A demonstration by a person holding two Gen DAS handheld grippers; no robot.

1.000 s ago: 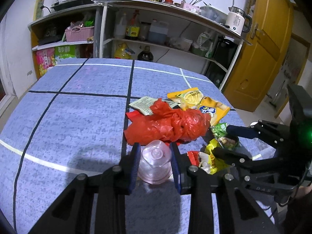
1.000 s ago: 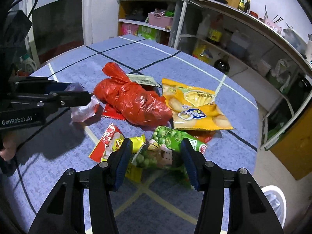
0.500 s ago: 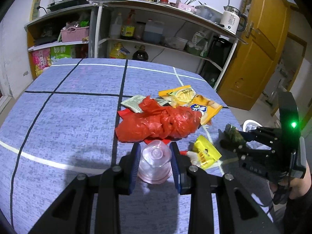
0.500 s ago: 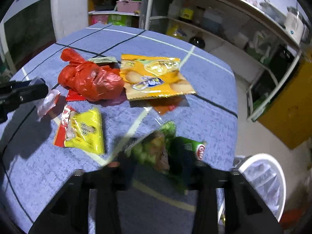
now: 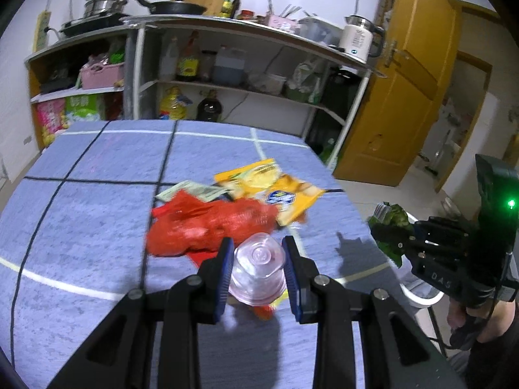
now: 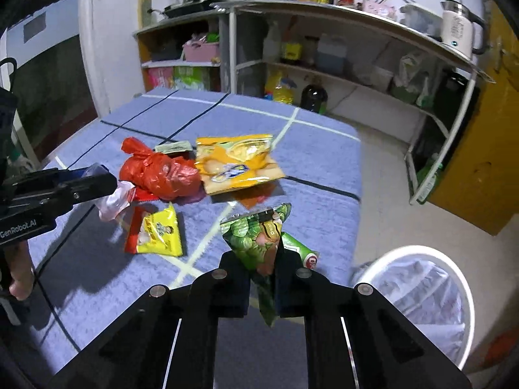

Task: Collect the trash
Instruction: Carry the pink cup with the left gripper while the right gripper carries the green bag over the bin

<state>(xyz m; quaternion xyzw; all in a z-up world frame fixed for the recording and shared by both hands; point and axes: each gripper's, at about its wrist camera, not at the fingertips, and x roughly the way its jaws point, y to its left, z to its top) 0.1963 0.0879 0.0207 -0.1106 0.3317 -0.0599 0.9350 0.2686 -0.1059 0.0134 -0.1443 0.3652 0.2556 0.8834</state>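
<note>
My left gripper (image 5: 258, 265) is shut on a clear plastic cup (image 5: 258, 270), held upside down just above the blue tablecloth. From the right wrist view it (image 6: 107, 181) comes in at the left with the cup (image 6: 113, 201) hanging from it. The jaws of my right gripper (image 6: 264, 259) are closing, pinching a green snack bag (image 6: 256, 230) that is lifted off the table near its right edge. On the cloth lie a red plastic bag (image 6: 159, 171), an orange chip bag (image 6: 236, 163), a small yellow packet (image 6: 159, 231) and a green wrapper (image 6: 301, 249).
A white bin with a plastic liner (image 6: 454, 269) stands on the floor just right of the table (image 6: 308, 149). Metal kitchen shelves (image 5: 246, 90) with bottles run behind the table, and a yellow door (image 5: 408, 97) is at the right. A hand (image 6: 19, 278) holds the left gripper.
The right jaws have come together on the green snack bag and raised it off the cloth toward the table's right edge. The left gripper has risen a little with the cup.
</note>
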